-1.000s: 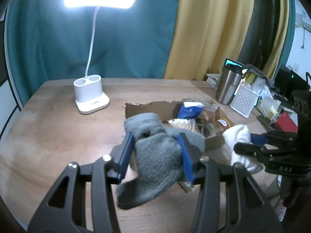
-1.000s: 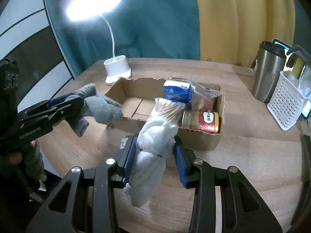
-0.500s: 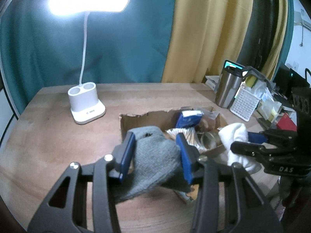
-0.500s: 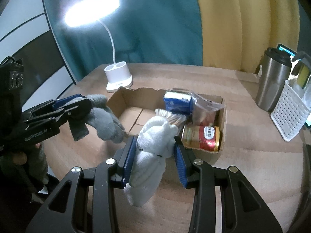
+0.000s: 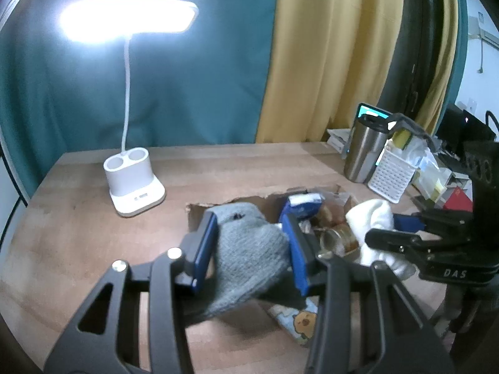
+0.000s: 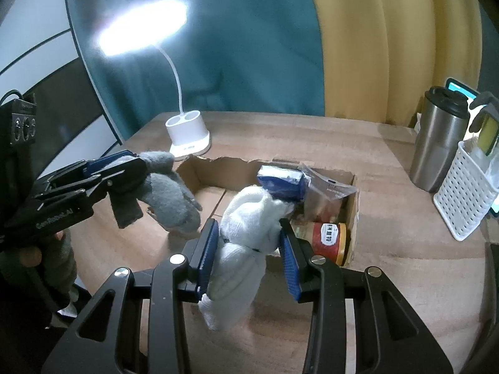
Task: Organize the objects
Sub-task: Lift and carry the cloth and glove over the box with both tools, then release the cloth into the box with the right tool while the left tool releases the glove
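My left gripper (image 5: 252, 237) is shut on a grey knitted glove (image 5: 249, 255), which hangs above the near left corner of an open cardboard box (image 6: 202, 168). From the right wrist view the same grey glove (image 6: 170, 193) dangles from the left gripper (image 6: 137, 171). My right gripper (image 6: 248, 243) is shut on a white glove (image 6: 246, 237), held in front of the box's near wall. In the left wrist view the white glove (image 5: 374, 218) shows in the right gripper (image 5: 393, 227). The box holds a blue pack (image 6: 280, 180), a red-labelled jar (image 6: 327, 240) and a clear bag (image 6: 330, 187).
A white desk lamp (image 5: 134, 184) stands lit on the wooden table (image 5: 78, 233) at the back left. A steel tumbler (image 6: 436, 143) and a white perforated basket (image 6: 461, 199) stand at the right. A small patterned item (image 5: 296, 318) lies under the left gripper. A person's hand (image 6: 31, 255) grips the left handle.
Both grippers have lifted slightly and drawn back with their gloves. The grey glove now hangs clear of the table instead of trailing low at the box corner.
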`<state>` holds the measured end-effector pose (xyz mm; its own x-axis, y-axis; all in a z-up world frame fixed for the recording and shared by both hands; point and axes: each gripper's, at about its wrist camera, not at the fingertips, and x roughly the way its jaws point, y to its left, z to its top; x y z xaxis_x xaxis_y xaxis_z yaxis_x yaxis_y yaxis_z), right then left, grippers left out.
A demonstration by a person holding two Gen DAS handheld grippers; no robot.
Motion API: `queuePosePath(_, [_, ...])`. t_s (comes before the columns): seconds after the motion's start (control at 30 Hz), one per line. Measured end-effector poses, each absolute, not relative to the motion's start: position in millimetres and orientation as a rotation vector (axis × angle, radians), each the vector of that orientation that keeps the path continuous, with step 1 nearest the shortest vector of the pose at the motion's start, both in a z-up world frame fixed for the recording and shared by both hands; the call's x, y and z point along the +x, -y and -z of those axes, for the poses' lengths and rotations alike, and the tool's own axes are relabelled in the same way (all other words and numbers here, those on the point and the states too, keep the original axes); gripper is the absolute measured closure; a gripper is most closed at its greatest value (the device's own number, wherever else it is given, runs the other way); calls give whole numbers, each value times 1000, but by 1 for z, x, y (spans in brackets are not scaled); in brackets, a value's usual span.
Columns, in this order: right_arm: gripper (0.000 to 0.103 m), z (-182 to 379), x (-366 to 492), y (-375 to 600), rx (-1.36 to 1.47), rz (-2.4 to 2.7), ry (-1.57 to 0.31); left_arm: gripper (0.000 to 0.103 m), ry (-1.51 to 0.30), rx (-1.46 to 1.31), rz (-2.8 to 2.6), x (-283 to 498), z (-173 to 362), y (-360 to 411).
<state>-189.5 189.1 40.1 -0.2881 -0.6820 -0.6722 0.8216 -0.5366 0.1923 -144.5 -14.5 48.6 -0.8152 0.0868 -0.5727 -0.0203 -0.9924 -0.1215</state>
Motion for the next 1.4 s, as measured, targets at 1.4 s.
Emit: queuePosePath(1.4, [62, -22, -219, -118, 917, 1871, -321, 44, 234, -1231, -2831, -202, 18, 32])
